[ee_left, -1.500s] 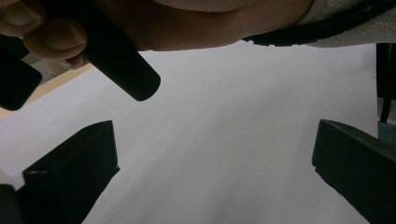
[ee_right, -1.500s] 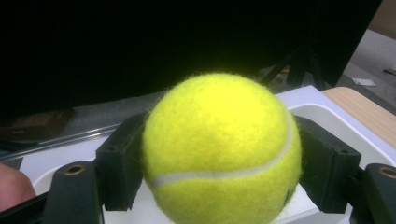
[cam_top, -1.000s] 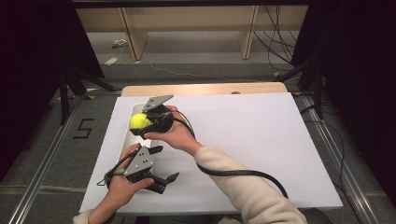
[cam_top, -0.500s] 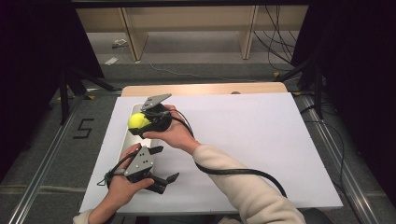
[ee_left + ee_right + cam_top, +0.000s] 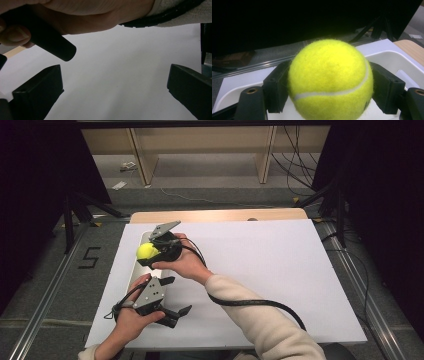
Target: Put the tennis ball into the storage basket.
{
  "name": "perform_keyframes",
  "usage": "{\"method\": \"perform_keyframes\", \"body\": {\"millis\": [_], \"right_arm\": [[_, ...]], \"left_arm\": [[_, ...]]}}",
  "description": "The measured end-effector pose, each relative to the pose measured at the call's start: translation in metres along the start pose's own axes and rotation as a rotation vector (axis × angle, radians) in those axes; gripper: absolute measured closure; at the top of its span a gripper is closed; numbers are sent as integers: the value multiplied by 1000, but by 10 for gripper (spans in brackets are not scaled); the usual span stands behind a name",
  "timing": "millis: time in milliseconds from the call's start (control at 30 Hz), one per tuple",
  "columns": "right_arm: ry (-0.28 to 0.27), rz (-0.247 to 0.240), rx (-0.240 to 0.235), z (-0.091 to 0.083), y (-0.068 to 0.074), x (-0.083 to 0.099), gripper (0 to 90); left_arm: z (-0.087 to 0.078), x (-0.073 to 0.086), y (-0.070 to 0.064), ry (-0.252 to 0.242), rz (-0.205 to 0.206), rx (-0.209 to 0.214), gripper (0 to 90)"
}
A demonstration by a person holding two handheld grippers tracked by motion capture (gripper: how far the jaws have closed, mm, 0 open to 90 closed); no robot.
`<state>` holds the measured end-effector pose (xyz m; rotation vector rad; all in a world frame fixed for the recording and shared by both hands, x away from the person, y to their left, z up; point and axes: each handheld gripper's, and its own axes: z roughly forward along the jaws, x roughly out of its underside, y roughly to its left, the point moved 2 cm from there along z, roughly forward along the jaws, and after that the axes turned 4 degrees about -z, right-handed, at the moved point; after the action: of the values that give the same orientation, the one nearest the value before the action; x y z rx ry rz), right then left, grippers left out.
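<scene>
A yellow tennis ball [image 5: 146, 250] is clamped between the jaws of my right gripper [image 5: 150, 253], held just above a white tray [image 5: 141, 239] at the left side of the table. In the right gripper view the tennis ball [image 5: 329, 80] sits between the two black pads [image 5: 275, 87], with the tray's [image 5: 392, 58] rim behind it. My left gripper [image 5: 175, 296] rests low near the table's front left and points right. Its jaws stand wide apart, with nothing between them. In the left gripper view my left gripper [image 5: 113, 92] faces bare white table, and the right hand [image 5: 82, 15] is above.
A white sheet [image 5: 280, 270] covers the table, and a wooden strip [image 5: 220, 215] shows along the far edge. The right gripper's black cable [image 5: 250, 302] loops across the sheet by the forearm. Dark curtains stand on both sides, and shelving stands on the floor beyond the table.
</scene>
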<state>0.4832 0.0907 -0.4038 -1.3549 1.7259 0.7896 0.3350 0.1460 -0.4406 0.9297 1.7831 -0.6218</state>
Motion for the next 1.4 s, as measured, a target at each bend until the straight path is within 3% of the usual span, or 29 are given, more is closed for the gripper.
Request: {"method": "perform_keyframes", "body": {"millis": [1400], "right_arm": [[50, -1, -17, 19, -2, 4, 262]], "left_arm": [[0, 0, -1, 2, 1, 5, 0]]}}
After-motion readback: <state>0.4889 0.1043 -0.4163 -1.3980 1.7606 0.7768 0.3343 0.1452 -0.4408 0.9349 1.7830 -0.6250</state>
